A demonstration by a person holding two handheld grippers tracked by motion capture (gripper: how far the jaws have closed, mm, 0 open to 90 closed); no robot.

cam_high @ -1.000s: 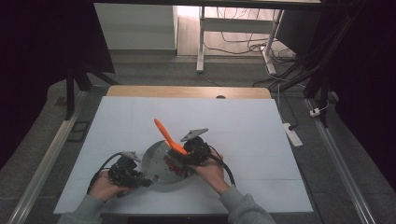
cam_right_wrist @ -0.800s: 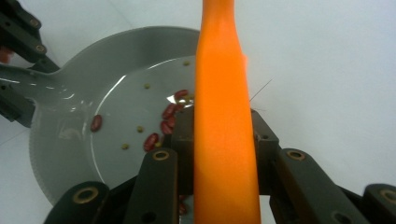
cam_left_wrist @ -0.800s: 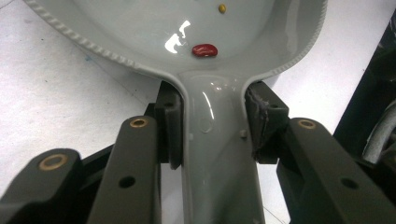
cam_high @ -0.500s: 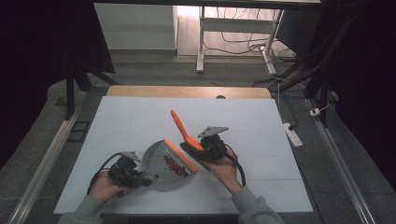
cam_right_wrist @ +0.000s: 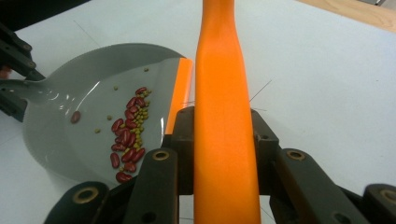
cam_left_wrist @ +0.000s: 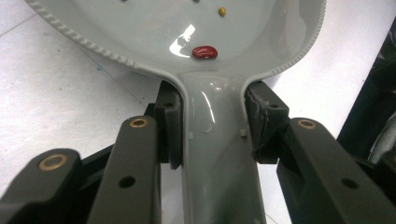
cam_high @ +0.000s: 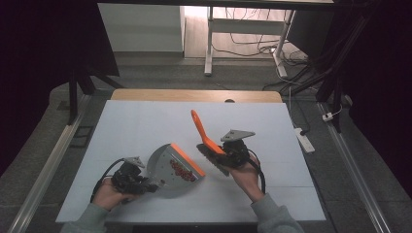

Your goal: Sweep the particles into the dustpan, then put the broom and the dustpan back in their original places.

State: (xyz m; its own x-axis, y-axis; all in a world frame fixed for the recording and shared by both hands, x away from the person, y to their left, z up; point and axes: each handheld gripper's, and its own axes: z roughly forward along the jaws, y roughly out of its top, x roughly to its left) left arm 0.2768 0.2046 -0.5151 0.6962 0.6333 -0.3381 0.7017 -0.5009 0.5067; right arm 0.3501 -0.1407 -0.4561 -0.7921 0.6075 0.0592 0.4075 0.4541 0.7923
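The left gripper [cam_high: 145, 186] squeezes the handle of a grey dustpan [cam_high: 167, 170] tight between its jaws. The dustpan sits on the white table [cam_high: 145, 121], near its front edge. Red beans [cam_right_wrist: 126, 140] and tiny yellow-green ones lie inside the dustpan. Just beside the dustpan's orange lip, the right gripper [cam_high: 218, 154] is clamped on an orange brush [cam_high: 203, 133].

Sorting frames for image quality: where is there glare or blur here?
Left gripper view: a bright glare patch on the grey dustpan beside a sharp red kidney bean; near jaws soft. Right gripper view: the orange brush handle slightly blurred up close, the beans clear. High view: dark surroundings, evenly lit table.
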